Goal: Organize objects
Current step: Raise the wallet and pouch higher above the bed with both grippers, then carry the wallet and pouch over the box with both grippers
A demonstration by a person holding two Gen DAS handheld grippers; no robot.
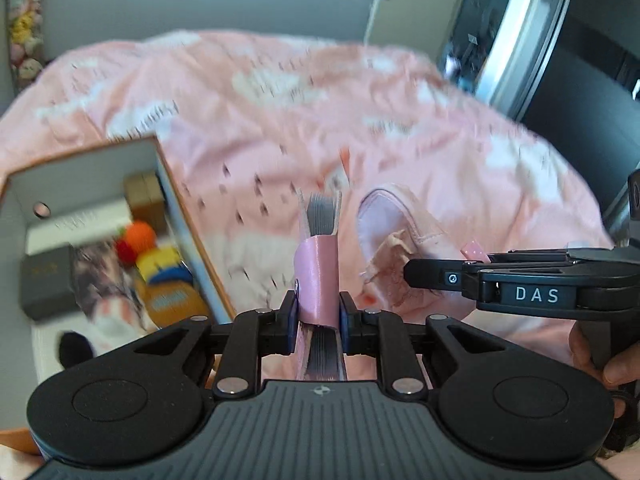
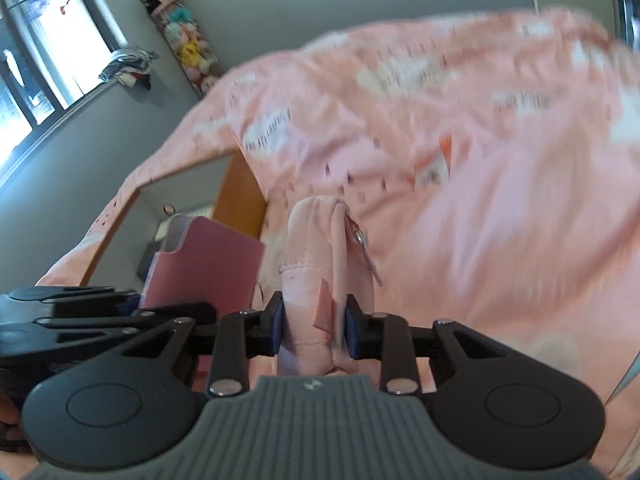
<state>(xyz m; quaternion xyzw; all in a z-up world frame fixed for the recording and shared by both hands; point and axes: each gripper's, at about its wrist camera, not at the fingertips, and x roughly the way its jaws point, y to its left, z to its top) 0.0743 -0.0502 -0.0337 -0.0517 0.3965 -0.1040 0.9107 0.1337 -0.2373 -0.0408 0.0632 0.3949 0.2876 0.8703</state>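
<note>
My left gripper [image 1: 318, 308] is shut on a pink notebook [image 1: 318, 272] with a strap and grey page edges, held edge-on above the bed. To its right my right gripper [image 1: 416, 274] holds a pale pink zipped pouch [image 1: 390, 220]. In the right wrist view, the right gripper [image 2: 316, 322] is shut on that pouch [image 2: 316, 248], whose zipper pull [image 2: 362, 236] hangs on the right side. The notebook [image 2: 208, 264] shows to the left in the left gripper [image 2: 172, 310]. An open box [image 1: 80, 168] with white inner walls lies at the left, behind the notebook [image 2: 236, 192].
The box holds an orange ball [image 1: 140, 234], a yellow plush toy [image 1: 164, 268], a grey case [image 1: 46, 284] and small cartons. A pink patterned bedcover [image 1: 280, 100] spreads underneath. A window [image 2: 40, 60] and a hanging row of plush toys [image 2: 184, 40] are on the wall. A hand [image 1: 600, 356] grips the right tool.
</note>
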